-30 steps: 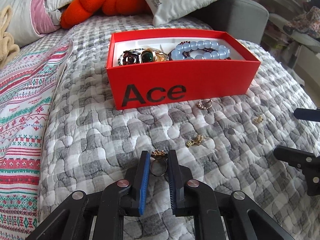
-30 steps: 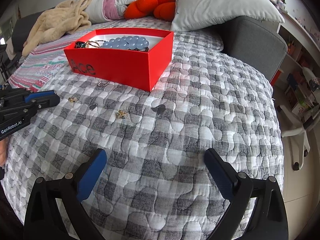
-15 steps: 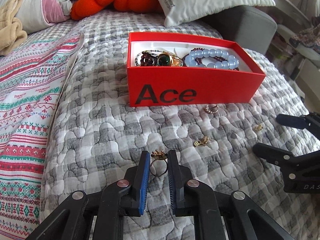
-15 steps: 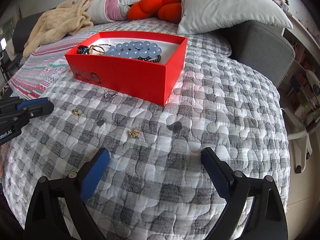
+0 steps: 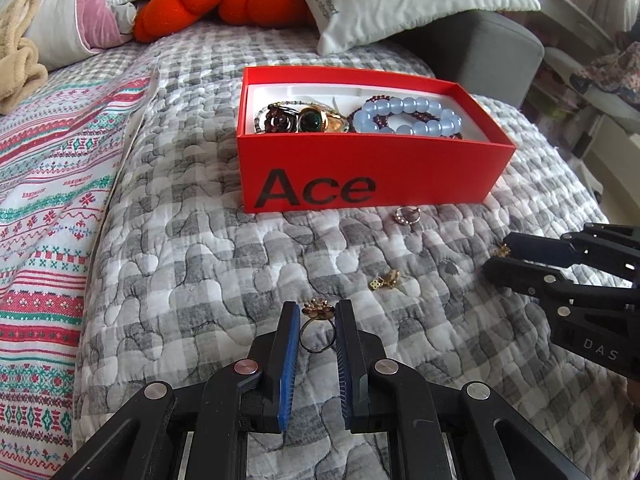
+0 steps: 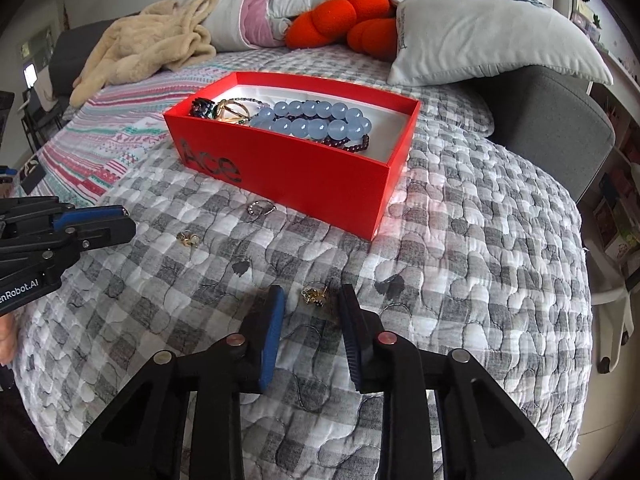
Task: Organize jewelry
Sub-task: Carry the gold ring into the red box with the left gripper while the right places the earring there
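Left gripper [image 5: 317, 332] clamps a gold flower-topped ring [image 5: 317, 326] for the far red cardboard box [image 5: 368, 176]; right gripper [image 6: 312, 312], jaws parted, straddles a small gold earring [image 6: 314, 295].

A home bedroom was shown. A bed was covered with a grey checked quilt [image 5: 192, 240], on which a red box [image 5: 360, 176] was set. Behind the box, pillows [image 6: 492, 32] and an orange plush toy [image 6: 348, 20] were piled; left of it a striped blanket [image 5: 44, 184] and a beige garment [image 6: 148, 52] were spread.
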